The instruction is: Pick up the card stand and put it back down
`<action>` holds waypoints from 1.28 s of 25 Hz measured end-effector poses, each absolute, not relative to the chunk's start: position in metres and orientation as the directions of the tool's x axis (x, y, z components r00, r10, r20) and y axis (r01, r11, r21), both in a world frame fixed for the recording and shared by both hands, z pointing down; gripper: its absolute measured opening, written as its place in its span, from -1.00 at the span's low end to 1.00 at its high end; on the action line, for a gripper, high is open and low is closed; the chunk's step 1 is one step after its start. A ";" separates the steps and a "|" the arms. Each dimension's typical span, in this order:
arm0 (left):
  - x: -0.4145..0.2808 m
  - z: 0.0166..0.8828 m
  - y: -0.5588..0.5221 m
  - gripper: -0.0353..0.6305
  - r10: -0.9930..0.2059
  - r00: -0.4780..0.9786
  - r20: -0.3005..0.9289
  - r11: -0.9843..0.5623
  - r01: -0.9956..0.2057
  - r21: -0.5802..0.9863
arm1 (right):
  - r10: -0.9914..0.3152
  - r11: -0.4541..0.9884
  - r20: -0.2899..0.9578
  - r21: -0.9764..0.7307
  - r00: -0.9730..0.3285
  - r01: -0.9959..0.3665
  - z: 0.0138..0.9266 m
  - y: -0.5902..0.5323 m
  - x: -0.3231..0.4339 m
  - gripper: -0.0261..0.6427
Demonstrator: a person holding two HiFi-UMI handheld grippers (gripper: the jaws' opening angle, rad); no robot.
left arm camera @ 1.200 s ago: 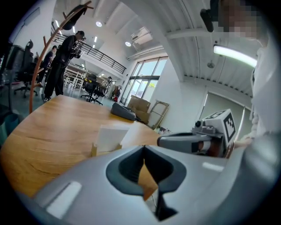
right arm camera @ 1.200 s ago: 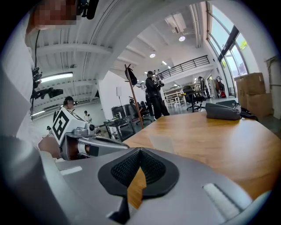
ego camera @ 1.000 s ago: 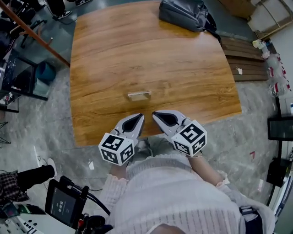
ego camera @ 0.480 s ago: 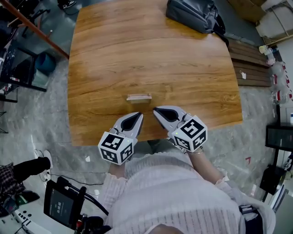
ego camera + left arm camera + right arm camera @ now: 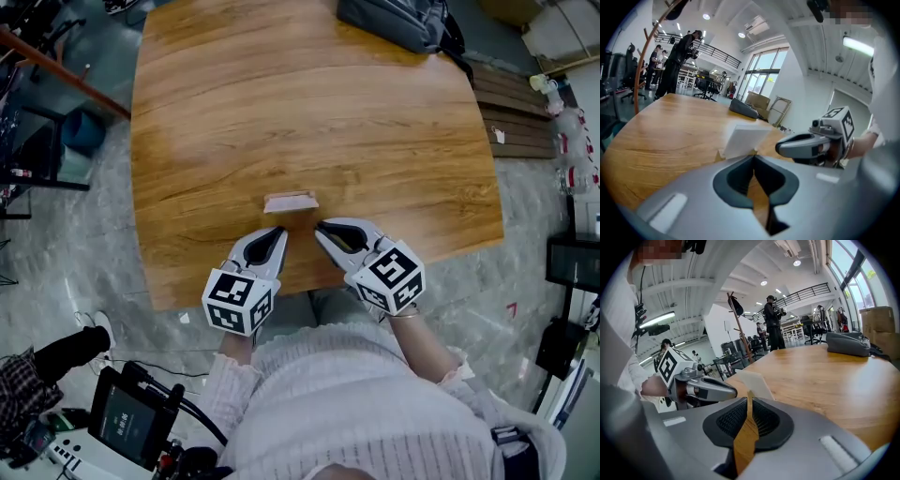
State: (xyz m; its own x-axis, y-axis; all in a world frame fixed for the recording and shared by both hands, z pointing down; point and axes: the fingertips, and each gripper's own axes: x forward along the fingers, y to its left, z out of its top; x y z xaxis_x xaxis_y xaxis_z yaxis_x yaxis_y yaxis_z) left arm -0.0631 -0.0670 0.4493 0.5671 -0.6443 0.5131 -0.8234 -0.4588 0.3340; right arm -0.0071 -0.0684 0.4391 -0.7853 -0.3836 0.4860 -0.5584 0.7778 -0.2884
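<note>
Card stand (image 5: 291,202), a small pale block holding a white card, sits on the brown wooden table (image 5: 216,112) at the centre of the head view, just above the tips of both grippers and between them, touching neither

Nearest, at the bottom of that view, is the person's cream knitted sleeve (image 5: 234,384). Above it, lower centre, the grey left gripper (image 5: 278,232) with its black-and-white marker cube points up the frame. Its jaws are pressed together with nothing between them. In its own view the card stand (image 5: 740,139) stands slightly left of the jaw tips (image 5: 753,157), just past them.

The grey right gripper (image 5: 321,226) lies just right of it, the two tips near each other. Its jaws are opening, a narrow slit between the pads showing only table wood. In its view the card stand (image 5: 753,383) rises right behind the tips (image 5: 749,399).

Farther off, at the top edge of the head view, a dark grey bag (image 5: 394,21) lies on the table's far side
</note>
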 end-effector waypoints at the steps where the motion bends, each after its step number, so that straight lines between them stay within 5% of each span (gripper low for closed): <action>1: -0.064 0.454 -0.068 -0.87 -0.640 0.565 0.520 -0.458 -0.825 0.331 | -0.389 0.774 0.491 -0.284 -0.779 -0.566 0.441 -0.070 -0.006 -0.82; 9: -0.077 0.505 -0.084 -0.86 -0.631 0.539 0.557 -0.432 -0.841 0.324 | -0.412 0.734 0.562 -0.262 -0.717 -0.627 0.494 -0.095 -0.004 -0.55; 22: -0.089 0.509 -0.094 -0.25 -0.642 0.506 0.576 -0.481 -0.851 0.211 | -0.413 0.751 0.605 -0.197 -0.680 -0.631 0.513 -0.099 -0.017 -0.33; 32: -0.083 0.501 -0.102 -0.15 -0.618 0.498 0.608 -0.554 -0.825 0.112 | -0.388 0.827 0.647 -0.069 -0.656 -0.558 0.508 -0.110 -0.024 -0.24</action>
